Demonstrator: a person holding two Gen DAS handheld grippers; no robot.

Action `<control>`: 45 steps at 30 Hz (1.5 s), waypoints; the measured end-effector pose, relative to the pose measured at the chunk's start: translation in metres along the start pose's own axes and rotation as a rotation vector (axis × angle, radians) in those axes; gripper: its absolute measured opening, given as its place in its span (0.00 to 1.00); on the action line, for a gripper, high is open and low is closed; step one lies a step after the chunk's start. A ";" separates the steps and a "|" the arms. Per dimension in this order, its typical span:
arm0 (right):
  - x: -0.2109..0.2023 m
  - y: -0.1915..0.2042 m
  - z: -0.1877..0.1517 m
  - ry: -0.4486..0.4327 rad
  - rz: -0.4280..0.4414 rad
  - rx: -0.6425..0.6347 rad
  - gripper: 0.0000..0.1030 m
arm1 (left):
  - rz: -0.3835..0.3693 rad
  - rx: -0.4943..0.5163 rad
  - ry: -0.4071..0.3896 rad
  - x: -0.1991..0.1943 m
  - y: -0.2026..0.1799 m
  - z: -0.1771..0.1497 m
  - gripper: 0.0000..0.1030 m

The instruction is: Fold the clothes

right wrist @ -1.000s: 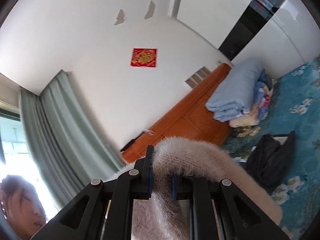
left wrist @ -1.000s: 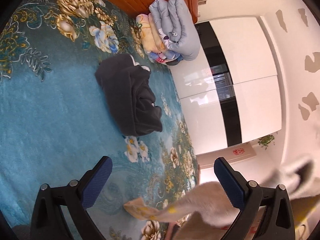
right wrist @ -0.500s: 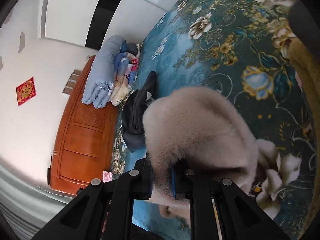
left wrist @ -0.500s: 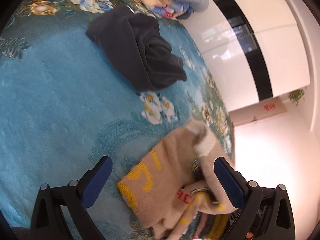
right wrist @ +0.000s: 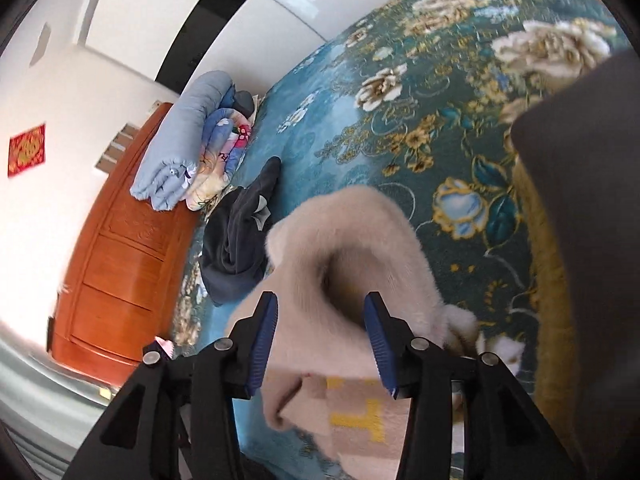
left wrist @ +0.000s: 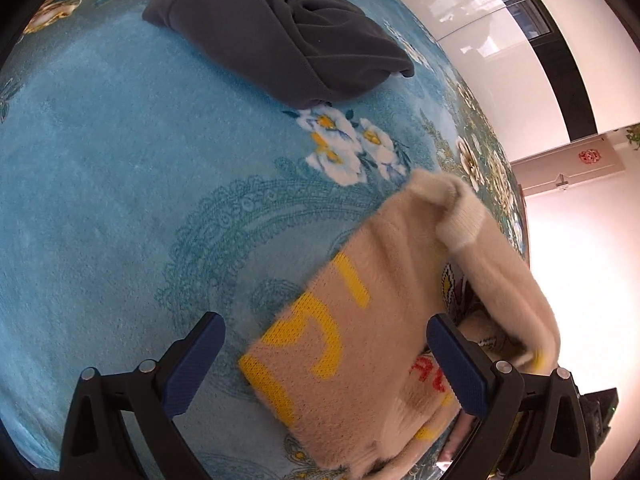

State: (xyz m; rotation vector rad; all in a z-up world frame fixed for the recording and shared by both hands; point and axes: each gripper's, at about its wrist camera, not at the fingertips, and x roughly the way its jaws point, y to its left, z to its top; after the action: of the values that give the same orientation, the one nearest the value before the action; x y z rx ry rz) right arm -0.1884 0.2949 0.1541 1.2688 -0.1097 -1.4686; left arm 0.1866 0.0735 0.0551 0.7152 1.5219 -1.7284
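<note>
Fuzzy beige sweater [left wrist: 360, 344] lies near the bed's [left wrist: 120, 200] edge, soft, light and floppy, so pinch hem or cuff; left gripper [left wrist: 324, 360] jaws spread wide, right gripper [right wrist: 320, 340] jaws parted, its sleeve seemingly loose between them.

Bed [left wrist: 120, 168] holds sweater [left wrist: 360, 340] (and dark garment [left wrist: 288, 28]).

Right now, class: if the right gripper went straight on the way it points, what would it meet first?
Most likely the beige sweater: its fuzzy fold bulges between the open right gripper fingers, though depth is unclear.
</note>
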 end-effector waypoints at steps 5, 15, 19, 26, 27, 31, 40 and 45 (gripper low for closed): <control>-0.013 0.057 -0.008 -0.018 -0.161 -0.296 0.58 | 0.003 0.020 0.014 0.002 -0.004 -0.002 0.99; 0.129 0.158 -0.035 0.121 -0.440 -0.922 0.67 | 0.023 0.021 0.009 0.003 -0.002 -0.001 0.99; 0.186 0.158 -0.044 0.193 -0.662 -1.155 0.66 | 0.023 0.010 0.005 0.005 0.002 0.001 0.99; 0.186 0.113 -0.019 0.230 -0.781 -1.013 0.13 | 0.058 0.045 0.022 0.020 -0.004 0.006 0.99; 0.170 0.109 -0.009 0.190 -0.761 -0.932 0.11 | 0.066 0.051 0.027 0.024 -0.005 0.006 0.99; 0.108 0.084 0.014 0.032 -0.721 -0.688 0.11 | 0.087 0.093 0.045 0.038 -0.012 0.007 0.99; 0.006 0.023 0.025 -0.154 -0.826 -0.410 0.10 | 0.161 0.292 0.052 0.064 -0.044 0.002 0.99; -0.004 0.011 0.015 -0.138 -0.826 -0.382 0.09 | 0.141 0.269 0.056 0.073 -0.040 0.009 0.97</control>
State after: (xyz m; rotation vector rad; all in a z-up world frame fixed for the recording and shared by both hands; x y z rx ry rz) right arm -0.1929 0.2860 0.1698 0.9214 0.6487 -2.1425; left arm 0.1123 0.0557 0.0224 0.9907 1.2544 -1.8369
